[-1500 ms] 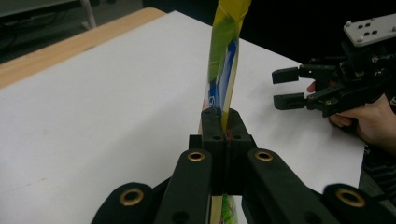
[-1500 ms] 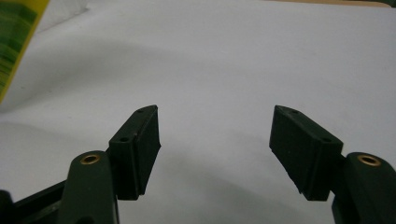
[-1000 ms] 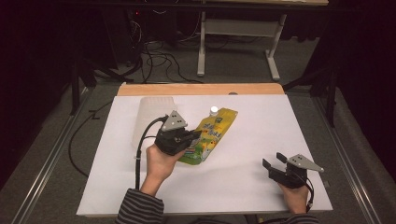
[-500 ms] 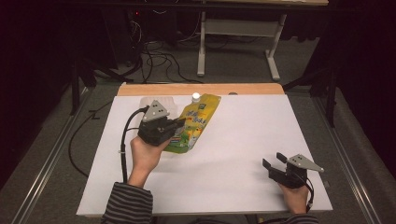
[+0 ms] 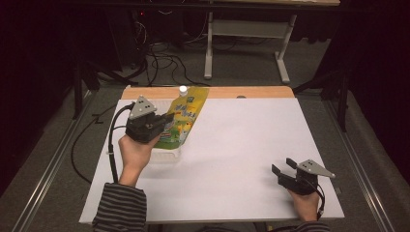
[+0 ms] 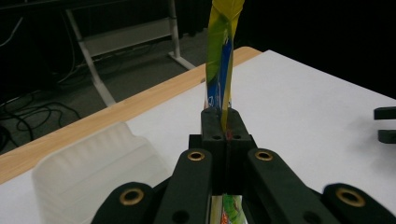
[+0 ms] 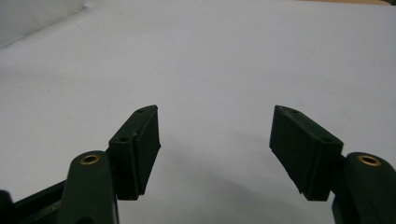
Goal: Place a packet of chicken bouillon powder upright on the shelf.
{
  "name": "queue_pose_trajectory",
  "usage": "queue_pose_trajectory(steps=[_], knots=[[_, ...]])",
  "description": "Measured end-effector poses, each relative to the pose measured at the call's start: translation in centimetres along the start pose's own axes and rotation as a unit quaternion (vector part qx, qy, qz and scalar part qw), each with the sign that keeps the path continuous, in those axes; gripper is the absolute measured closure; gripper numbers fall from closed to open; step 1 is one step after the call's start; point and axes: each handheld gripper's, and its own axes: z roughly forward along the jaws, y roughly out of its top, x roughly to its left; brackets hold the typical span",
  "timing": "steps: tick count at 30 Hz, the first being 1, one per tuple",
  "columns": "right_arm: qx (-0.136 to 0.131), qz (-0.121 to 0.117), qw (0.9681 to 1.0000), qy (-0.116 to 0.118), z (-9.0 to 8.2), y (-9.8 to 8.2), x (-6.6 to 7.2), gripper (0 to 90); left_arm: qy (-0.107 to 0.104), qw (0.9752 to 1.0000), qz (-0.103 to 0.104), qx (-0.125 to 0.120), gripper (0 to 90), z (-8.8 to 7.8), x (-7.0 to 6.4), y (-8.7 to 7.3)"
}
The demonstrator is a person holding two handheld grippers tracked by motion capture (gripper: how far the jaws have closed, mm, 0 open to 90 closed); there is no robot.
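In the high view, the left hand-held gripper (image 5: 167, 122) is pinching a flat yellow-and-green plastic pouch with a white screw cap (image 5: 186, 118) near the far left part of the white-covered desk (image 5: 232, 145). The pouch is lifted off the surface and slants away from the person, its cap end over the wooden strip at the desk's far edge. Just below it, on the desk, sits a clear ribbed plastic tray (image 5: 167, 154), partly hidden by the left hand (image 5: 135, 152). The right hand-held gripper (image 5: 283, 170) rests near the front right corner, well apart from the pouch, its jaws spread with nothing between them.

In the left gripper view, the left hand-held gripper (image 6: 224, 128) has its black pads pressed together on the pouch (image 6: 220, 60), seen edge-on and rising upright from the jaws. The tray (image 6: 93, 172) lies on the desk (image 6: 299, 107) to the lower left.

In the right gripper view, the right hand-held gripper (image 7: 215, 140) stands wide apart above the bare white desk (image 7: 210, 60).
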Motion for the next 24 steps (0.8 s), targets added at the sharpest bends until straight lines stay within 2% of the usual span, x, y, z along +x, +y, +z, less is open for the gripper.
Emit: queue_pose_trajectory(steps=[1,6,10,12,16,20,24], knots=[[0.001,0.000,1.0000,-0.001,0.0,0.0,0.0,33.9,0.007,1.0000,0.003,-0.001,90.0,-0.1,0.5,0.1],[0.002,0.000,1.0000,0.000,0.0,0.0,0.0,33.8,0.024,0.9995,0.018,-0.001,90.0,-0.1,1.5,-0.2],[0.001,-0.003,1.0000,0.000,0.0,0.0,0.0,33.8,0.037,0.9991,0.021,0.002,90.0,0.1,2.6,-0.5],[0.001,-0.003,1.0000,0.000,0.0,0.0,0.0,33.8,0.038,0.9991,0.018,0.004,90.0,0.2,3.0,-0.8],[0.002,-0.003,1.0000,0.000,0.0,0.0,0.1,33.8,0.040,0.9987,0.027,0.013,90.0,0.6,3.7,-1.6],[0.005,-0.003,1.0000,0.000,0.1,0.0,0.1,33.8,0.039,0.9991,0.011,0.012,90.0,1.2,4.3,-2.0],[0.006,-0.003,1.0000,0.000,0.1,0.0,0.0,33.8,0.035,0.9991,0.016,0.018,90.0,1.7,4.6,-2.7]])
